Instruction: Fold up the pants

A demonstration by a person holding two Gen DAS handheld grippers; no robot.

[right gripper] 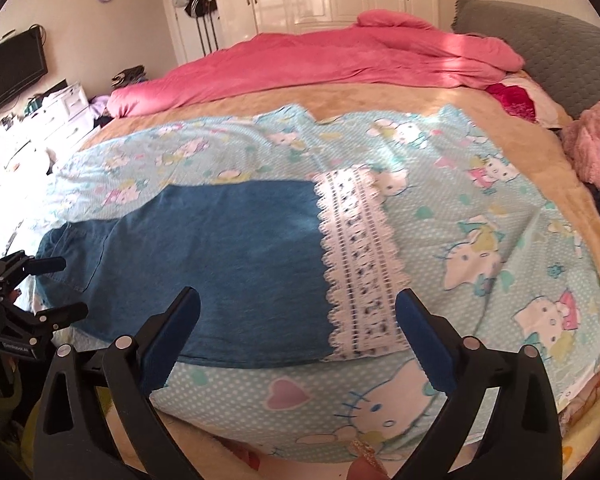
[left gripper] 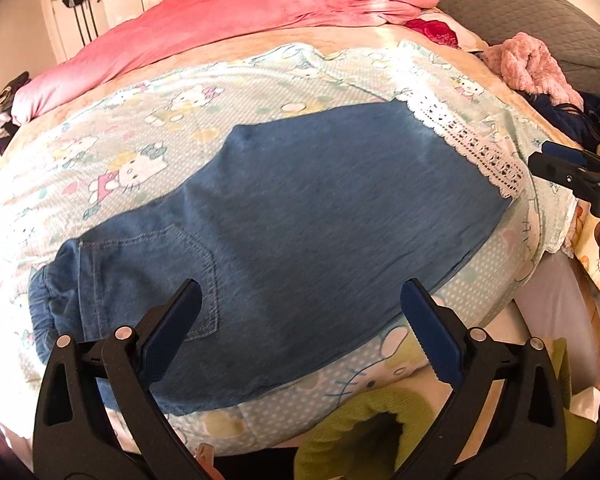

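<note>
Pants [left gripper: 300,208] lie flat on the bed [left gripper: 228,44], folded once lengthwise, it seems. Both grippers' fingers [left gripper: 172,328] [right gripper: 172,332] gape wide, holding nothing. Next they likely grab one end.

blue pants [right gripper: 228,264] lie flat on cartoon sheet [right gripper: 480,248].

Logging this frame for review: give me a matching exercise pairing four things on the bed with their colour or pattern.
Column one:
1. pants
2. lace cuff
3. sheet under the pants
4. quilt at the far side of the bed

Column two:
A. pink, bunched up
B. light blue with cartoon cats
C. blue denim, lying flat
D. white with small holes

Pairs: 1-C, 2-D, 3-B, 4-A
</note>
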